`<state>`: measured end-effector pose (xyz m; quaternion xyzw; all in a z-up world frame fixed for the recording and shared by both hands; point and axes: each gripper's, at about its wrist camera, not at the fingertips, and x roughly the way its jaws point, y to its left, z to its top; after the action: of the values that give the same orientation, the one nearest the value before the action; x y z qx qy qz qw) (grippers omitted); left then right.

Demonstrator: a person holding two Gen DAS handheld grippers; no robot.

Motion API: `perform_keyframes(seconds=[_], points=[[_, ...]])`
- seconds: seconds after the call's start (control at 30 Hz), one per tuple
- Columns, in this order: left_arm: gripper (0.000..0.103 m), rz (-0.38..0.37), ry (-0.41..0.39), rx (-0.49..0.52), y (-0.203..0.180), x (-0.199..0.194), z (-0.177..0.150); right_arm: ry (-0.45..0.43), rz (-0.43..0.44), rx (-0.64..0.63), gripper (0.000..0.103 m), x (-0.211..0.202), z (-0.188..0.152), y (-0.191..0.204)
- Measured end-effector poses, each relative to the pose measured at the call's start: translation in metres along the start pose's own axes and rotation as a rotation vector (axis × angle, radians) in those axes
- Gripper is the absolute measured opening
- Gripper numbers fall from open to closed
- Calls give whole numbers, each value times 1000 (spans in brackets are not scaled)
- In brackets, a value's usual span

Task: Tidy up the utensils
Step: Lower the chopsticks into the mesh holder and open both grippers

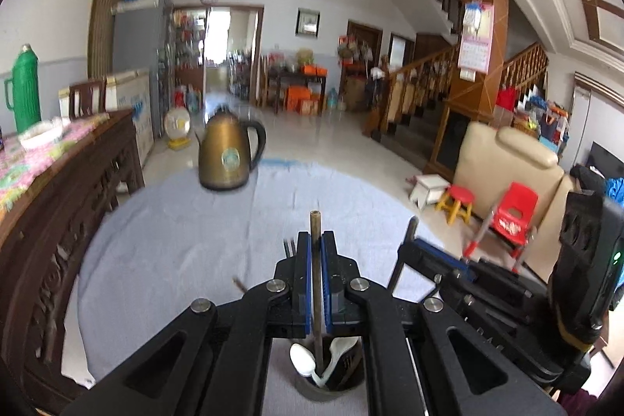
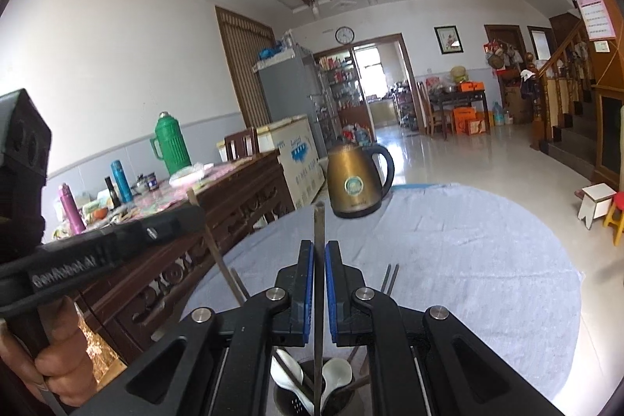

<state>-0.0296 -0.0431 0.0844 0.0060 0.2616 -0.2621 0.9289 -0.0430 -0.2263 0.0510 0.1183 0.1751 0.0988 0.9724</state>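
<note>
Two chopsticks are clamped upright, one in the closed left gripper (image 1: 316,248), one in the closed right gripper (image 2: 319,256), tips lowered into the holder (image 1: 331,383) among spoons (image 1: 303,363). Early release could tip either onto the cloth (image 1: 175,240).

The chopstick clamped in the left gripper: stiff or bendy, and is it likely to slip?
The chopstick looks rigid: it runs dead straight through the left gripper. Thin and smooth, it could slide lengthwise between the pads. Laid on the cloth, it would probably roll.
</note>
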Motion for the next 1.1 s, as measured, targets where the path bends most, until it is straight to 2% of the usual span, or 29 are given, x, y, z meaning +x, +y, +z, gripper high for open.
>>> perform_keyframes(seconds=[0.07,0.17,0.23,0.3,0.47,0.53,0.6,0.63,0.7,0.73,0.87,1.1], points=[[5,-6,43,-11,3,8,-7,24,9,7,8,3,-4,-1],[11,1,79,-21,6,13,-15,45,11,27,13,4,-6,-6],[27,-3,79,-35,10,10,-18,32,9,44,15,-2,-7,-11],[37,3,66,-43,12,4,-20,20,7,63,18,-7,-6,-16],[50,16,51,-67,17,-8,-22,4,-10,84,23,-23,-9,-24],[60,32,51,-64,14,-12,-24,1,-9,83,23,-27,-9,-23],[68,57,45,-57,9,-17,-27,-7,-12,81,30,-34,-9,-22],[70,69,40,-52,6,-19,-28,-11,-13,77,33,-37,-8,-21],[73,86,32,-37,2,-24,-29,-33,-30,60,51,-48,-5,-17],[76,98,26,-26,-2,-28,-30,-45,-41,51,55,-52,-4,-14],[80,138,5,-5,-9,-41,-32,-67,-106,2,57,-67,1,-2],[82,204,11,3,-13,-52,-38,-54,-280,-80,57,-86,9,19]])
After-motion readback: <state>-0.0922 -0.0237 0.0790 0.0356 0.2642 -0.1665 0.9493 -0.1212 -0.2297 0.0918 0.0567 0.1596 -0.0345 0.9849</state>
